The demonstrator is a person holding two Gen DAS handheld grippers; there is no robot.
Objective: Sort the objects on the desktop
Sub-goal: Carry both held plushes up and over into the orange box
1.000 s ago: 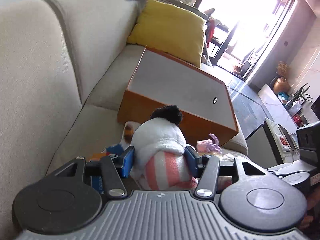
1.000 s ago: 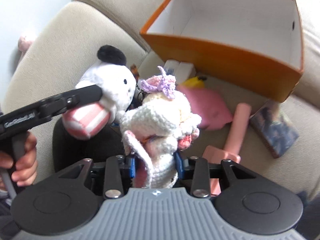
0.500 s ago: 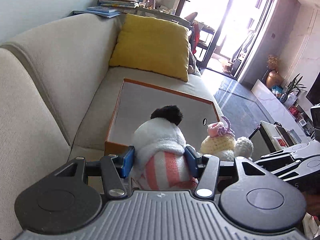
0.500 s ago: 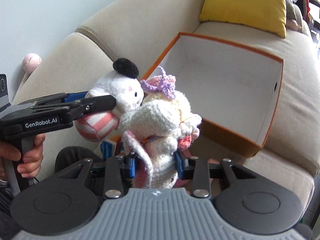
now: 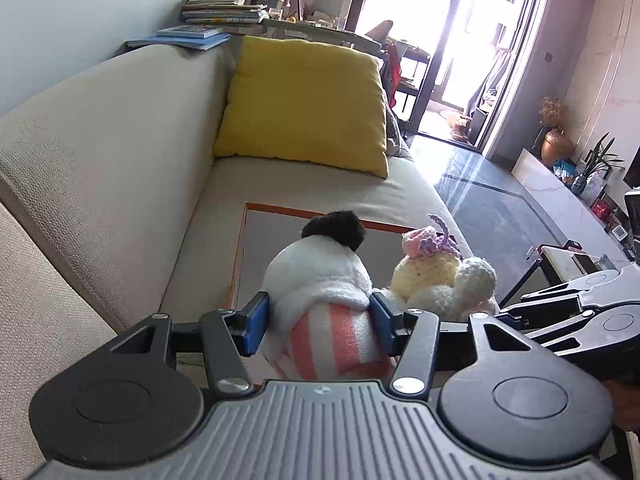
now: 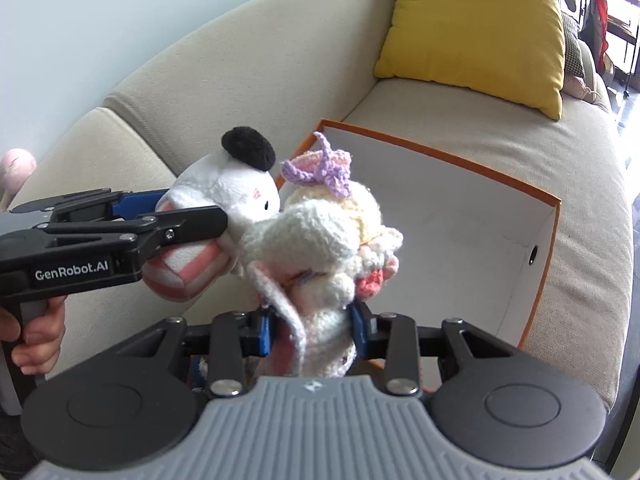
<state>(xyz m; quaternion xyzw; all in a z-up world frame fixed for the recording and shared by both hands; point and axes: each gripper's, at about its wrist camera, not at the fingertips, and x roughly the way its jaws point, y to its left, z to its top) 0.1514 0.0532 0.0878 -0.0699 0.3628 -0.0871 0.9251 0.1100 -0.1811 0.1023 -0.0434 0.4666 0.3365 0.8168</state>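
Beige sofa [image 6: 480, 128], yellow cushion [image 6: 472, 24] beyond the orange box [image 6: 536, 304]; bright doorway farther off. The box sits open on the seat, seemingly empty, so nothing sorted yet. My left gripper [image 5: 318, 320] clamps the white plush [image 5: 320, 280], my right gripper [image 6: 310, 330] the crocheted doll [image 6: 320, 240]; both toys touch, over the box's near edge. Drops remain.

White plush toy [image 5: 320, 280] and crocheted doll [image 6: 320, 232], touching, above open orange box [image 6: 460, 216]
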